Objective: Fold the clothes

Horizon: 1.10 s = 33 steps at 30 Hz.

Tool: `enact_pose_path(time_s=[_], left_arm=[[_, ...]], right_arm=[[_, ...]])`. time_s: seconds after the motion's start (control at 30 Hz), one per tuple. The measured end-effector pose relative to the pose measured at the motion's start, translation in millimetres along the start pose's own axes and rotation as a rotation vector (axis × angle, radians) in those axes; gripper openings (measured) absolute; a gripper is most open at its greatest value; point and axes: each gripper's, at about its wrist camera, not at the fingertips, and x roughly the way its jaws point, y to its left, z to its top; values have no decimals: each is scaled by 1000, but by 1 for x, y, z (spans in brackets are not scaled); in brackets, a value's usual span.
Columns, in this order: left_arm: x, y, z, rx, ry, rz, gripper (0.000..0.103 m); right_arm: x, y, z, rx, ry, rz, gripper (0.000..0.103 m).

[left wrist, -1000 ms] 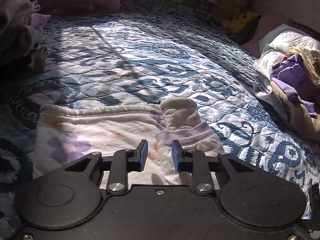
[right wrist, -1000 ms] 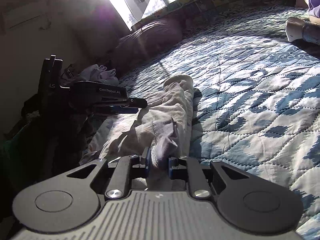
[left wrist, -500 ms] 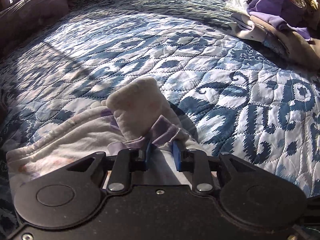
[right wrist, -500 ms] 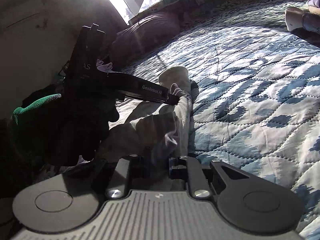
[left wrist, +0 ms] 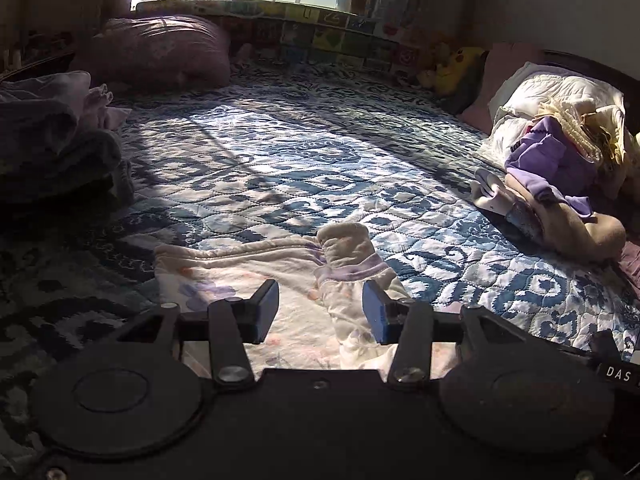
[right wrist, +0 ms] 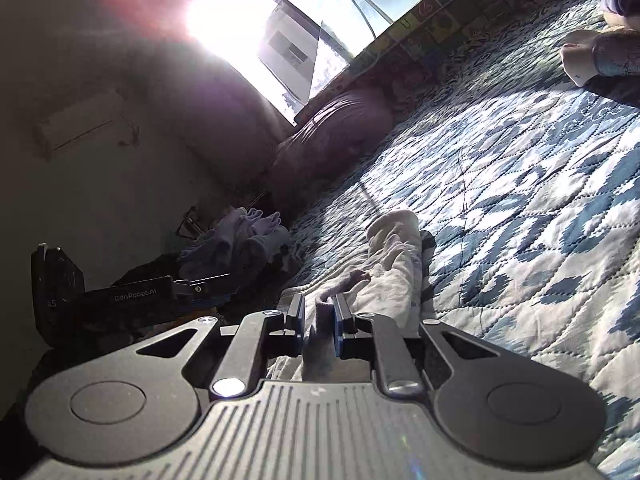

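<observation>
A cream floral garment (left wrist: 248, 272) with purple trim lies spread on the blue-and-white quilt (left wrist: 280, 160). One sleeve (left wrist: 348, 244) is folded back over the garment. My left gripper (left wrist: 320, 314) hovers open just above it, with nothing between its blue pads. In the right wrist view the garment (right wrist: 396, 256) runs away from me. My right gripper (right wrist: 319, 320) is shut on a raised fold of it at the near edge. The left gripper (right wrist: 222, 290) shows low at the left, apart from the cloth.
A loose pile of purple, cream and tan clothes (left wrist: 560, 168) sits on the right of the bed. A dark folded stack (left wrist: 52, 148) lies at the left. A mauve pillow (left wrist: 160, 52) and plush toys (left wrist: 460, 68) line the far edge under the window.
My left gripper, which was closed around the purple-trimmed sleeve half a second ago, has opened wide and drawn back. The right gripper still holds its fold.
</observation>
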Motion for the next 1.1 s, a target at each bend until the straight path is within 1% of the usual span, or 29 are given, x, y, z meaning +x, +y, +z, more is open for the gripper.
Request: enact_pose_path(time_s=[0.07, 0.17, 0.23, 0.3, 0.33, 0.37, 0.43, 0.47, 0.5, 0.53, 0.6, 0.63, 0.73, 0.83, 0.97, 1.03, 1.1], left_arm=[[-28, 21, -17, -79, -29, 23, 45], [-45, 34, -42, -153, -36, 31, 45], [-54, 40, -57, -197, -36, 31, 45], [-64, 47, -73, -241, -37, 32, 45], [-68, 50, -81, -264, -37, 32, 45], [-73, 54, -89, -286, -37, 32, 45], [-74, 61, -99, -332, -27, 25, 45], [-74, 63, -102, -339, -21, 23, 45], [-73, 65, -105, -347, -15, 21, 45], [-73, 66, -108, -355, -9, 19, 45], [-73, 70, -115, -370, 4, 15, 45], [-71, 70, -118, -375, 11, 12, 45], [-65, 69, -125, -381, 32, -2, 45], [-62, 67, -130, -377, 37, -19, 45], [-62, 58, -129, -307, 19, -21, 44], [-61, 49, -127, -242, 3, -21, 43], [-59, 41, -128, -182, 4, -33, 43]], right_arm=[[0, 5, -1, -24, 5, -10, 17], [2, 0, -4, 0, 17, -107, 18], [3, -8, -7, 46, 36, -150, 25], [5, -14, -11, 76, 51, -173, 71], [7, -15, -13, 85, 58, -178, 72], [9, -16, -15, 92, 63, -184, 72], [13, -14, -18, 63, 51, -196, 68], [13, -11, -18, 42, 38, -185, 56], [14, -7, -17, 16, 36, -170, 41], [15, -3, -17, -10, 35, -158, 36], [17, 8, -15, -79, 31, -159, 12], [17, 14, -14, -113, 26, -159, 9], [10, 28, -10, -163, -19, -101, 8], [3, 38, -4, -190, -58, -53, 7], [-9, 44, 5, -181, -114, 0, 7], [-16, 43, 7, -169, -128, 22, 7], [-21, 41, 7, -160, -136, 19, 7]])
